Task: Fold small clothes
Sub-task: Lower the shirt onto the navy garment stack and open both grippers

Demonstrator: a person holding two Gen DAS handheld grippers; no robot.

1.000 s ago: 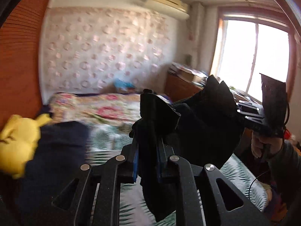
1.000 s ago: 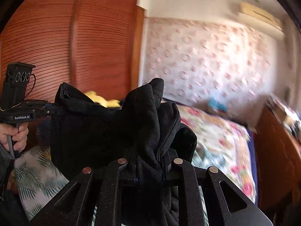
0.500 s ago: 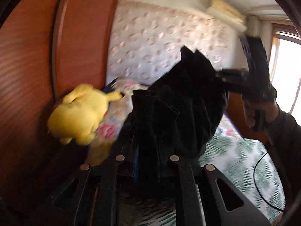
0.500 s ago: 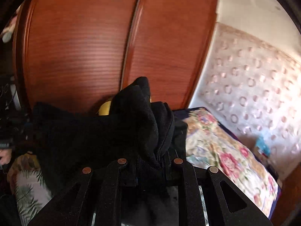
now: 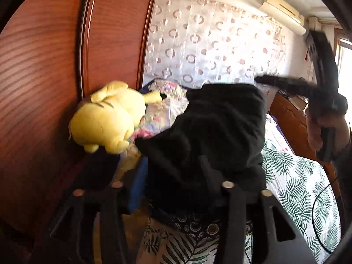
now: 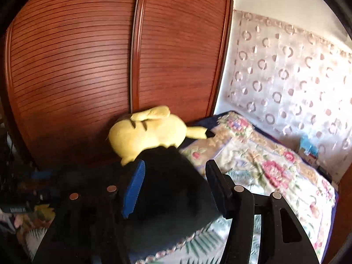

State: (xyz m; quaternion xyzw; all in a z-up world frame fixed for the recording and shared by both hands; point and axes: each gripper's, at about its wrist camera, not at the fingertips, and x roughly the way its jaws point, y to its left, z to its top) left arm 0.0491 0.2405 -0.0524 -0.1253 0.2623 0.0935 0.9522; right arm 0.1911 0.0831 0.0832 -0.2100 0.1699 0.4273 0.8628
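Both grippers have swung across from the open bed toward the wooden wardrobe (image 6: 110, 66), and the black garment (image 5: 211, 136) that hung stretched between them a second ago is now bunched low at the near left of the bed (image 5: 297, 187), just beside the yellow plush toy (image 5: 107, 118). Left gripper (image 5: 171, 171) fingers are opening, no longer clamped; cloth lies slack between them and drapes over the right finger, not pinched. Right gripper (image 6: 173, 176) likewise opening, blue pad (image 6: 134, 189) clear of the fabric, garment still sitting between the fingers. Looks like a deliberate drop: folded piece is parked at the wardrobe side, probably to keep the leaf-print middle of the bed free for the next item. A patterned fabric edge (image 5: 198, 226) shows under the black cloth, maybe an existing stack, can't tell. Right-hand tool (image 5: 323, 83) is blurred at far right in the left view.
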